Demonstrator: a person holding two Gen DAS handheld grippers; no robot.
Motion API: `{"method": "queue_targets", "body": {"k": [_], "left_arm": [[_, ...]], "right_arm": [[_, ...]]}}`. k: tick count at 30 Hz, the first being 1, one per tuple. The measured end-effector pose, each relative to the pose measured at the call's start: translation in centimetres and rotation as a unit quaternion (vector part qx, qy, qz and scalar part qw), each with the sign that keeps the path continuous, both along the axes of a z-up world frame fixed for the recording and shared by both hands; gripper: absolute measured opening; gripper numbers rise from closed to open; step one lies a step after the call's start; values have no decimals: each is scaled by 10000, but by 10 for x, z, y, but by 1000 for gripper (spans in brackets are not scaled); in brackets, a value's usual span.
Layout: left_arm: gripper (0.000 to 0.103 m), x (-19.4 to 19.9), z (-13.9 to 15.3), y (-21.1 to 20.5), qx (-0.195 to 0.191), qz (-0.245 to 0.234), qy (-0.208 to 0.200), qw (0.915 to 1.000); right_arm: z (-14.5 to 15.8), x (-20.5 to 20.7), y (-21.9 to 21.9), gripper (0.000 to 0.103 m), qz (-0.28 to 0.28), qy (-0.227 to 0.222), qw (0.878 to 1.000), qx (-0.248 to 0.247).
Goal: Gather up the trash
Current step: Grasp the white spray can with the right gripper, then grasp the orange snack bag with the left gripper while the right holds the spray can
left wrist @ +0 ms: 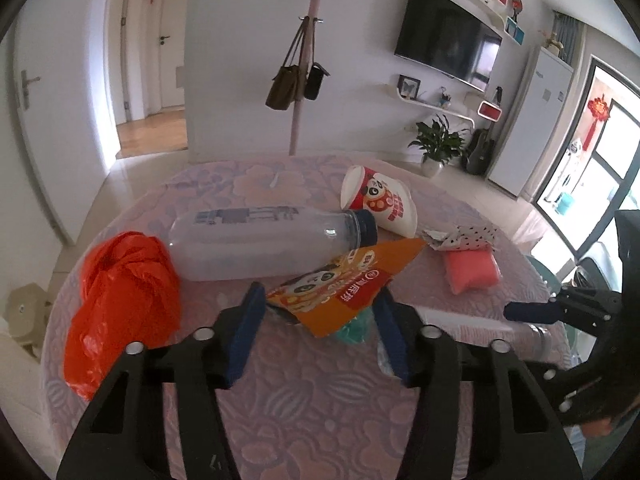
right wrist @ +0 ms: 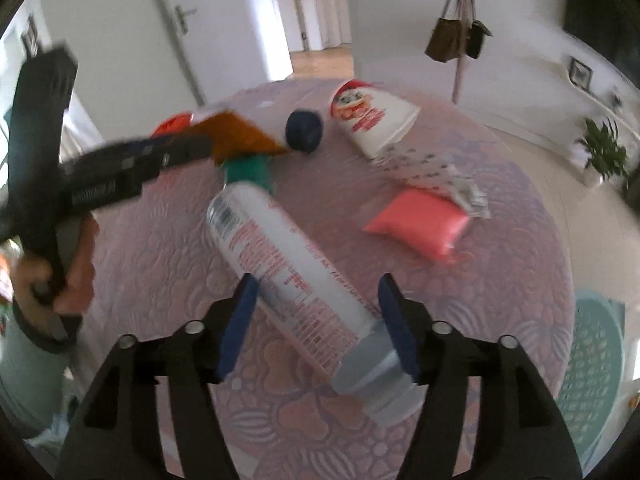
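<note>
The left hand-held gripper (left wrist: 320,312) is reaching down over a table (left wrist: 320,420) covered in a pink flowered cloth. Its 2 blue pads are flanking an orange snack wrapper (left wrist: 348,284) that is lying on top of a teal scrap (left wrist: 354,330). The wrapper sits between the jaws, but whether the pads are pressing on it cannot be told.

The right hand-held gripper (right wrist: 316,320) is hanging over a white spray can (right wrist: 288,280) with red print, lying on its side. Its jaws are standing released, with a gap showing between the left pad and the can; the right pad is just beside the grey cap end.

Other trash is lying on the table: a clear plastic bottle (left wrist: 264,240) with a dark cap on its side, a red plastic bag (left wrist: 120,300) crumpled near the left edge, a tipped paper cup (left wrist: 380,204) with a panda print, a pink packet (left wrist: 472,272), and a dotted crumpled wrapper (left wrist: 464,238) touching that packet.

In the right wrist view, a hand (right wrist: 60,276) is gripping the left tool's handle, blurred.
</note>
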State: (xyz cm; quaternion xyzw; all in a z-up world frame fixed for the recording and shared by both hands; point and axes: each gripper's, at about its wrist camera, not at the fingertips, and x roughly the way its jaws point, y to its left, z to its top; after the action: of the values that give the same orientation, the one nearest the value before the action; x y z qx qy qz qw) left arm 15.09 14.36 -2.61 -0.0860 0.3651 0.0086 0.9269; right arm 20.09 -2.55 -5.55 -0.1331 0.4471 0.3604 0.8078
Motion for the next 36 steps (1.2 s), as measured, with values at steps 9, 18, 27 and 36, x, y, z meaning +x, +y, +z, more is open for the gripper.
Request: {"method": "queue_targets", "body": {"k": [9, 18, 27, 36], "left_arm": [[9, -25, -5, 1, -26, -16, 90, 10000], [7, -93, -3, 16, -715, 159, -47, 9973], [45, -123, -17, 16, -604, 430, 76, 9972], [82, -119, -30, 3, -707, -589, 453, 9947]], "right_arm": [[-6, -24, 9, 56, 30, -162, 9998, -96], [-1, -58, -16, 49, -887, -57, 9959, -183], [-3, -70, -12, 51, -869, 324, 9956, 100], [-7, -67, -1, 56, -759, 195, 9969, -81]]}}
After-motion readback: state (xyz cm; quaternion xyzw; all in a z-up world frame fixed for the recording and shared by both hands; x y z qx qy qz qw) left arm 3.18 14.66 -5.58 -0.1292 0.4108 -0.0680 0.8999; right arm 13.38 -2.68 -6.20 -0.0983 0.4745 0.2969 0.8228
